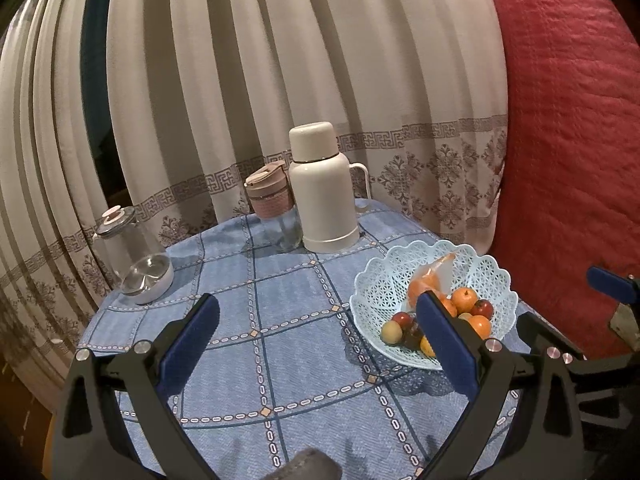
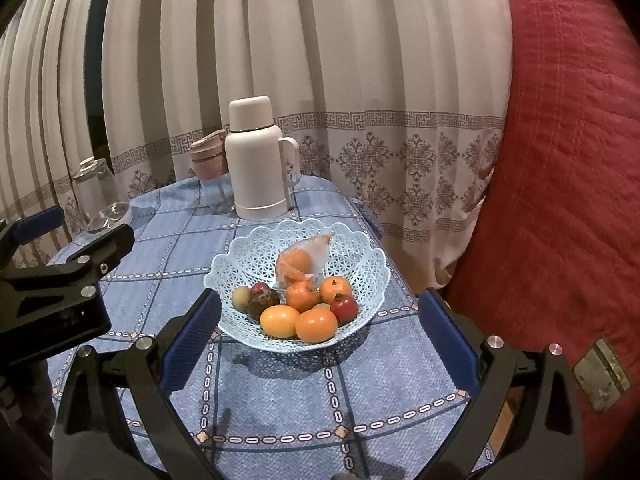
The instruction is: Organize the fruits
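— Blue pads of the right gripper [image 2: 319,340] stand wide apart, holding nothing; the fruits [image 2: 298,306] sit dead ahead between them, piled in the lattice basket [image 2: 372,264].

— And the left gripper [image 1: 318,334]?

— Equally wide, empty. The basket lies off beyond its right-hand jaw, so I judge the right gripper nearer. A bagged orange [image 2: 300,262] lies at the back; the white flask [image 2: 256,160] stands further ahead.
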The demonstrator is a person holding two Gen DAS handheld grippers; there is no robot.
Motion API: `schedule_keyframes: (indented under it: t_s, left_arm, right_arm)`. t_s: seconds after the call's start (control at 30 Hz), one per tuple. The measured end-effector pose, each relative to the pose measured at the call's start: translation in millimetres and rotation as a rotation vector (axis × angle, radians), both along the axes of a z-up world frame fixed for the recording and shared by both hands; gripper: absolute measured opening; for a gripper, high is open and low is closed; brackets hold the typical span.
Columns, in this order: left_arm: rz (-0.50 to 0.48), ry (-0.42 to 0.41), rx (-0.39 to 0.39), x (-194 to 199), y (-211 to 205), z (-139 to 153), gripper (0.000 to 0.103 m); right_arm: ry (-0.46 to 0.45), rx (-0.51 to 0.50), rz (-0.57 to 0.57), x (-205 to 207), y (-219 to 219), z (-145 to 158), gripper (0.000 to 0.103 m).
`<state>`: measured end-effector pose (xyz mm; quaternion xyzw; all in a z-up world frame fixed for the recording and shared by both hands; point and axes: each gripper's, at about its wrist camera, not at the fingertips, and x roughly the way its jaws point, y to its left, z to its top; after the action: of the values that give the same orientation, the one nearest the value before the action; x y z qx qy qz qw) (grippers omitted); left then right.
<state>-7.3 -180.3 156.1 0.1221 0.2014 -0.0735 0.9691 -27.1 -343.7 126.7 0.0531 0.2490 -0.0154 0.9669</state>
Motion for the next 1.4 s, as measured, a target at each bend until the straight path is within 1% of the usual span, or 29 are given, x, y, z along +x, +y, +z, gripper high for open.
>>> schedule_keyframes:
  t_s: [0.6, 1.17, 1.3, 1.4]
  left_arm:
    - [-0.014, 0.023, -0.002, 2.3, -2.6, -6.2, 0.098]
    - [-0.035, 0.020, 0.002, 1.9, -5.0, -9.2, 0.098]
    - [-0.040, 0.030, 0.011, 1.8, -6.2, -10.1, 0.098]
    - [-0.038, 0.061, -0.004, 4.6, -2.9, -11.3, 0.098]
  right_arm:
    - [0.018, -0.025, -0.009, 3.3, 4.7, -4.2, 0.100]
    - [0.048, -0.026, -0.016, 6.3, 4.2, -12.6, 0.100]
    - [0.062, -0.029, -0.019, 8.9, 4.5, -15.4, 0.100]
    - [0.074, -0.033, -0.017, 10.4, 6.0, -17.6, 0.100]
